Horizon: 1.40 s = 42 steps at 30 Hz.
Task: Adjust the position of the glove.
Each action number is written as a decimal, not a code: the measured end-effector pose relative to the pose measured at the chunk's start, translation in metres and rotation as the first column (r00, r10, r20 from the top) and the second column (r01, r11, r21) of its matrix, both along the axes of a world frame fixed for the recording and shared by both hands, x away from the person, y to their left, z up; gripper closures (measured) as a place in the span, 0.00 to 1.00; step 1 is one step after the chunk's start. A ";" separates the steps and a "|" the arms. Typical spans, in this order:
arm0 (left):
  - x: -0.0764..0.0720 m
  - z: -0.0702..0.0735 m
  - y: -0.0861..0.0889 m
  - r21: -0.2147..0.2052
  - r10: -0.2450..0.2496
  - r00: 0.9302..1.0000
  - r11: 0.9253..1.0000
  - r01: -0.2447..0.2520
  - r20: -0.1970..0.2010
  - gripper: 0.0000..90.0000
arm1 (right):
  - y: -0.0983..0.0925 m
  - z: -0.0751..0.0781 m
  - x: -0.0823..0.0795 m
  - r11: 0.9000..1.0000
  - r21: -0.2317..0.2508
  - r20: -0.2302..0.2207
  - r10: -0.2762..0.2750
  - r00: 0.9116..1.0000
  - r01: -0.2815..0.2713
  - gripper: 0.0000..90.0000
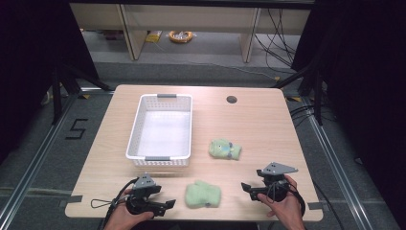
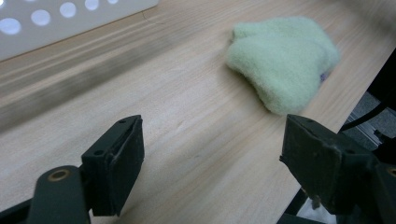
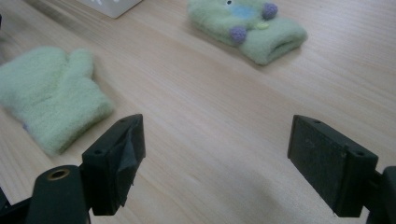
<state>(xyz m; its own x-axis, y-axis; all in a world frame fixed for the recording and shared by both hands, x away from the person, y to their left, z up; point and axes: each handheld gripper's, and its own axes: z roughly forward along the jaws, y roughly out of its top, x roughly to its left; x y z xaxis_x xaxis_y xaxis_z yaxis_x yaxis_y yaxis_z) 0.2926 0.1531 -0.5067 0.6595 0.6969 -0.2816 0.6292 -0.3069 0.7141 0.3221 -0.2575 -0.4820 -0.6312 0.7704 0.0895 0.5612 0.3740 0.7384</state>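
Both grippers, left gripper (image 1: 168,205) and right gripper (image 1: 247,188), gape wide, holding nothing, flanking the plain green mitten (image 1: 203,195) on the wooden table (image 1: 268,129); grey floor beyond.

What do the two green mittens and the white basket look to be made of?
The plain light-green mitten and the decorated green mitten with purple bobbles look like soft fleece or wool: fuzzy, matte nap. The white rectangular perforated basket seems moulded plastic: smooth, slightly glossy, regular holes.
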 end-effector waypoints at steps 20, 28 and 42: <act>-0.002 0.001 -0.003 -0.012 -0.013 1.000 1.000 0.013 -0.002 0.23 | 0.012 0.003 -0.005 0.999 0.041 0.016 0.023 1.000 -0.024 0.34; -0.005 0.002 -0.009 -0.019 -0.033 0.999 0.999 0.033 -0.003 0.23 | 0.025 0.006 -0.010 0.996 0.069 0.024 0.062 0.998 -0.064 0.42; -0.007 0.000 -0.026 -0.012 -0.076 0.997 0.997 0.076 -0.011 0.24 | 0.045 0.000 -0.009 0.986 0.062 0.003 0.153 0.988 -0.153 0.50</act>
<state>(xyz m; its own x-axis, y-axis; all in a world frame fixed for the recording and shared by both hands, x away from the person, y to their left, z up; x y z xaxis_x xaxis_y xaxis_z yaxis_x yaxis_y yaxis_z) 0.2855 0.1276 -0.5064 0.7071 0.6418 -0.2969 0.6126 -0.3461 0.7106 0.3129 -0.2122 -0.4815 -0.7412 0.6575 0.1352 0.5020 0.4093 0.7619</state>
